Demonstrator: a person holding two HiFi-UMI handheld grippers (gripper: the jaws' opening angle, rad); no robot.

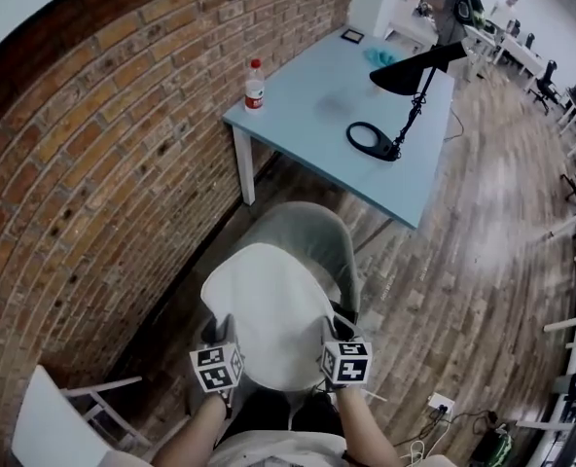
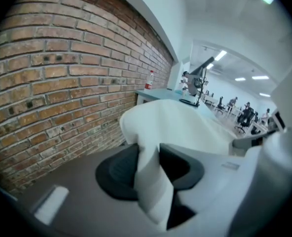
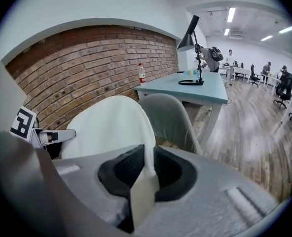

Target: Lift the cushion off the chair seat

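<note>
A flat white cushion point(image 1: 269, 309) hangs in the air in front of the grey shell chair point(image 1: 312, 233), held by its two near corners. My left gripper point(image 1: 222, 343) is shut on the cushion's left corner point(image 2: 148, 174), which is pinched between the dark jaws. My right gripper point(image 1: 335, 341) is shut on the right corner point(image 3: 145, 174), a thin fold of it sticking out below the jaws. In the right gripper view the cushion point(image 3: 111, 125) hides most of the chair's point(image 3: 173, 120) seat; only the backrest shows behind it.
A brick wall point(image 1: 103, 163) runs along the left. Beyond the chair stands a light blue table point(image 1: 317, 125) with a water bottle point(image 1: 255, 86) and a black desk lamp point(image 1: 405, 95). A white frame piece point(image 1: 69, 412) lies at the lower left. Cables point(image 1: 444, 421) lie on the wood floor.
</note>
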